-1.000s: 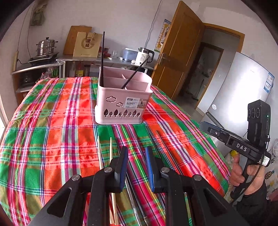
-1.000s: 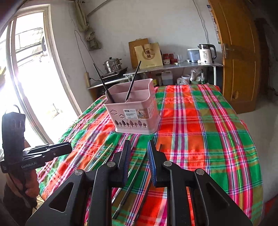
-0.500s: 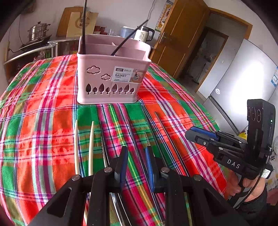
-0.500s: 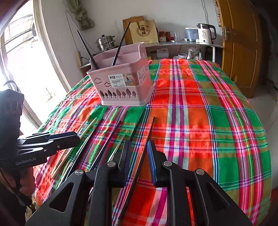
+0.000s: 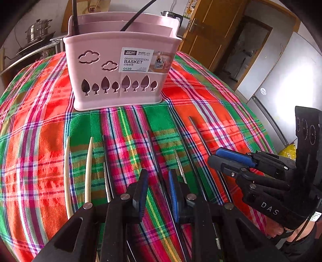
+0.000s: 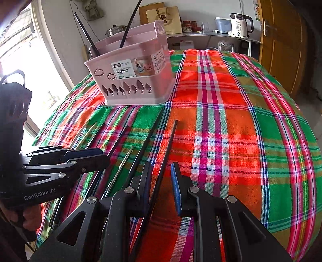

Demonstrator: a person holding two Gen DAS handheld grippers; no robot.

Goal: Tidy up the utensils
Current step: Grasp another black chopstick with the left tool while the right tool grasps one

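Observation:
A pink divided basket (image 5: 120, 70) (image 6: 136, 80) stands on the plaid tablecloth (image 5: 40, 141) with two black chopsticks (image 5: 74, 18) upright in it. Several loose chopsticks lie in front of it: two cream ones (image 5: 88, 167), thin metal ones (image 5: 179, 163) and black ones (image 6: 169, 145). My left gripper (image 5: 158, 189) hovers low over the middle of the row, its jaws a narrow gap apart and holding nothing. My right gripper (image 6: 161, 173) is over the rightmost black chopstick, which runs under the gap between its blue pads (image 6: 176, 187) untouched. Each gripper also shows in the other's view: right gripper (image 5: 231, 161), left gripper (image 6: 96, 157).
The table's edge drops away on the right toward a grey fridge (image 5: 285, 80) and a wooden door (image 6: 281, 46). Behind the table, a shelf carries a kettle (image 6: 240, 25), a steamer pot (image 5: 38, 33) and a paper bag (image 6: 171, 20). A bright window (image 6: 18, 66) is at the left.
Both grippers have sunk toward the cloth and moved closer to the basket and the loose chopsticks. The jaws' gaps look unchanged.

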